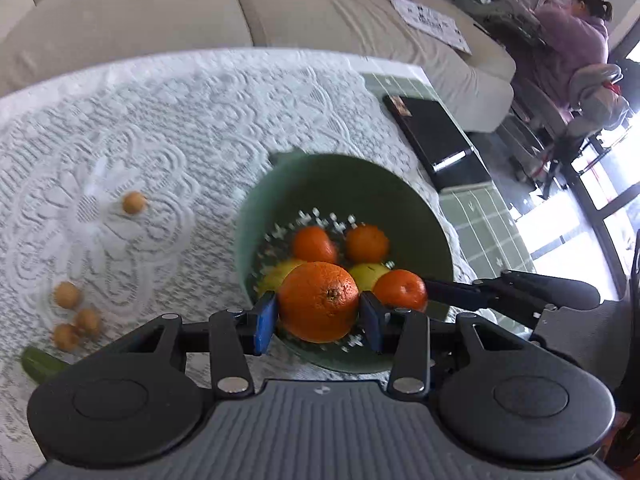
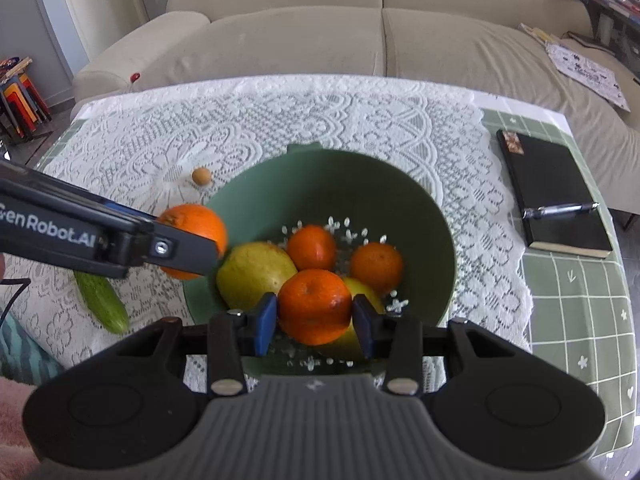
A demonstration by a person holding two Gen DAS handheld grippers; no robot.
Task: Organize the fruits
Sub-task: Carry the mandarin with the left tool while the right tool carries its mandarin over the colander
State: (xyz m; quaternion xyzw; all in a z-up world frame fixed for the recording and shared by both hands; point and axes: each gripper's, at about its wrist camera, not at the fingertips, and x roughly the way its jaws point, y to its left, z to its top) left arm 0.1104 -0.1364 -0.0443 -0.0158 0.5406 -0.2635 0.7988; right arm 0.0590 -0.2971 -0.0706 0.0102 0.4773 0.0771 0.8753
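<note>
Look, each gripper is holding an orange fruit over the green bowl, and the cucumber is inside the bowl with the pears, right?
Not quite. The cucumber is not in the green bowl; it lies on the lace tablecloth beside it, as the right wrist view shows. The rest holds: the left gripper and the right gripper each hold an orange fruit over the bowl.

White openwork lace cloth [image 2: 360, 120] covered the worktop. The green colander [image 2: 420, 208] looked like smooth matt plastic. The notebook [image 2: 556, 184] had a matt black cover.
</note>
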